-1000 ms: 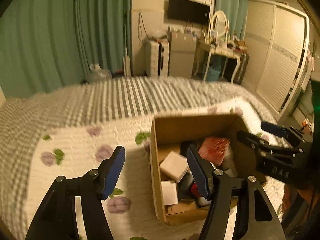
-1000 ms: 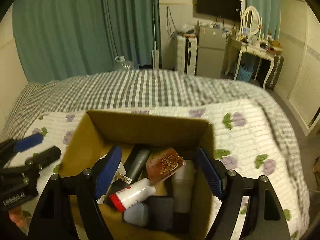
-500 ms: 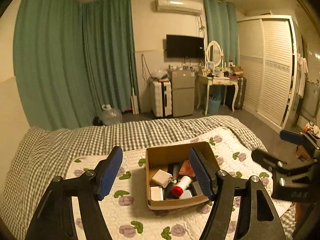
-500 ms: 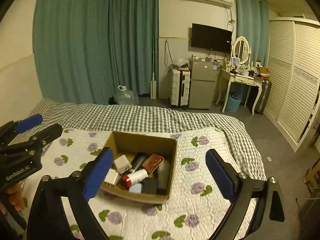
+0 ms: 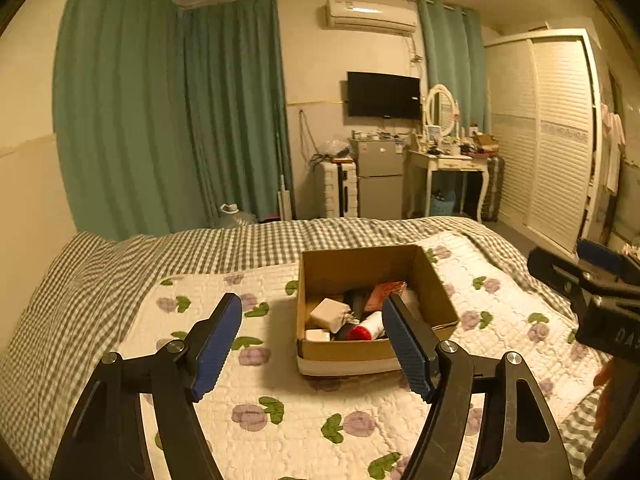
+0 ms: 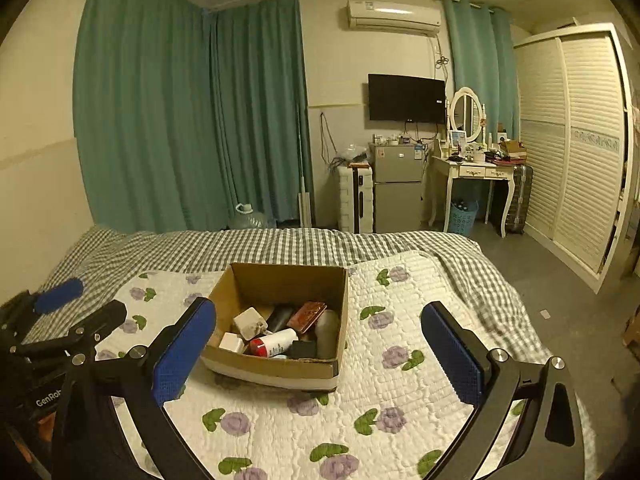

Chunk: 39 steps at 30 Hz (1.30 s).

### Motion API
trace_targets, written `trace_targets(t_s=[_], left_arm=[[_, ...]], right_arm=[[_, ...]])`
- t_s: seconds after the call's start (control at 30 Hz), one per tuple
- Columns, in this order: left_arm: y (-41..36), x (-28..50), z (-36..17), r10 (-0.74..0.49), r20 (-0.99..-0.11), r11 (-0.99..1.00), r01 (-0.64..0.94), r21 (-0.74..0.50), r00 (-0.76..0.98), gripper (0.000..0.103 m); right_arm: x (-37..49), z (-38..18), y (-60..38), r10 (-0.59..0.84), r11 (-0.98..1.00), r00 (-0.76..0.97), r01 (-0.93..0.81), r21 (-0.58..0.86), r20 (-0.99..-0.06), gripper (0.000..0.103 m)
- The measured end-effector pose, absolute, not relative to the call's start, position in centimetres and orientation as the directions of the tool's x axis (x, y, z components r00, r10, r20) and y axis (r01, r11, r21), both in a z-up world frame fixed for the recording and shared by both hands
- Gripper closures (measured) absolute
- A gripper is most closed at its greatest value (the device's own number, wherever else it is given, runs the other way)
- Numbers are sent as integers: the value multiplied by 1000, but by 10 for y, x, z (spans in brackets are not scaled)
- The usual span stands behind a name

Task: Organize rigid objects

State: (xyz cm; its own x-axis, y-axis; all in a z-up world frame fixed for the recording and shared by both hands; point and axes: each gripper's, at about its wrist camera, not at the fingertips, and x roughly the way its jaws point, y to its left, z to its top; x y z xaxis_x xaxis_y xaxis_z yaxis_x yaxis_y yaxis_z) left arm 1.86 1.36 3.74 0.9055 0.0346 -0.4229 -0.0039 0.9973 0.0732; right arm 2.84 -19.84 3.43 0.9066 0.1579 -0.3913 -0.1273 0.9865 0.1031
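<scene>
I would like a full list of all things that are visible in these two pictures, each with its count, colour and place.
cardboard box: 1, brown, on the quilt, open top
white bottle with red cap: 1, lying in the box
white blocks: 2, left part of the box
reddish flat item: 1, back of the box
dark items: several, in the box, kind unclear
quilt: 1, white with purple flowers, on the bed
checked cover: 1, grey and white, behind the quilt
curtains: green, far wall
television: 1, black, on the wall
air conditioner: 1, white, above the television
small fridge: 1, grey
dressing table: 1, white, with oval mirror
wardrobe: 1, white, right
left hand-held gripper: open, empty
right hand-held gripper: open, empty
</scene>
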Motion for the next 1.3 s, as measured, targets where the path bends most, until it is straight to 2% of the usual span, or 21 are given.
trace_targets(t_s=[0.33,1.3], left_arm=[[18,22,19,32,-451,998,-5,61,892,28],[8,22,11,3,-492,997,36,70,871,28]], right_arm=[[38,3,-197,135,990,886,-107,88,-443,0],[40,-4,-197,154,987,871,-112,118,-466,0]])
